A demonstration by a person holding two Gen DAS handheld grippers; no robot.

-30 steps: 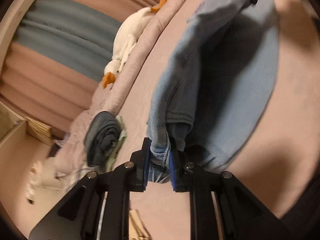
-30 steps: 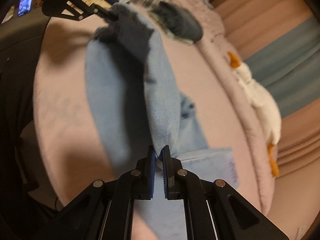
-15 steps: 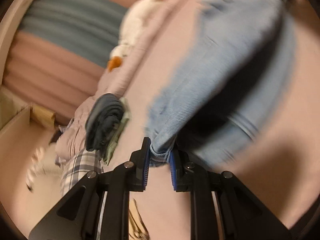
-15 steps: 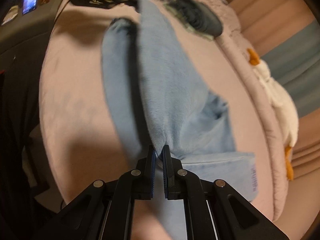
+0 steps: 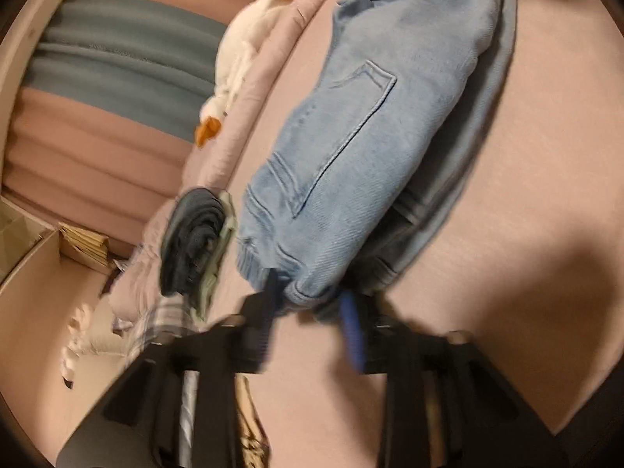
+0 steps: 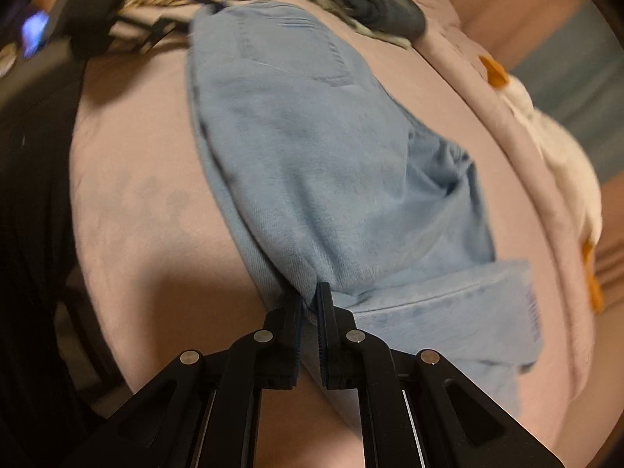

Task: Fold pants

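Light blue jeans (image 5: 362,136) lie folded over on the pink bed (image 5: 526,195), back pocket facing up. My left gripper (image 5: 310,304) is blurred, its jaws spread apart at the waistband end; the denim lies between them, not pinched. In the right wrist view the jeans (image 6: 331,163) stretch away from me. My right gripper (image 6: 309,304) is shut on the jeans' fold edge, low over the bed (image 6: 136,195). The left gripper (image 6: 128,27) shows blurred at the far end.
A white goose plush (image 5: 241,62) lies on the bed's padded rim; it also shows in the right wrist view (image 6: 565,156). A rolled dark garment (image 5: 191,241) and plaid cloth (image 5: 163,319) sit beside the waistband. The bed's edge drops off at left (image 6: 58,234).
The lifted jeans came down and the top layer now lies flat over the lower one. My left gripper's jaws opened and let go of the waistband. The right gripper stayed shut.
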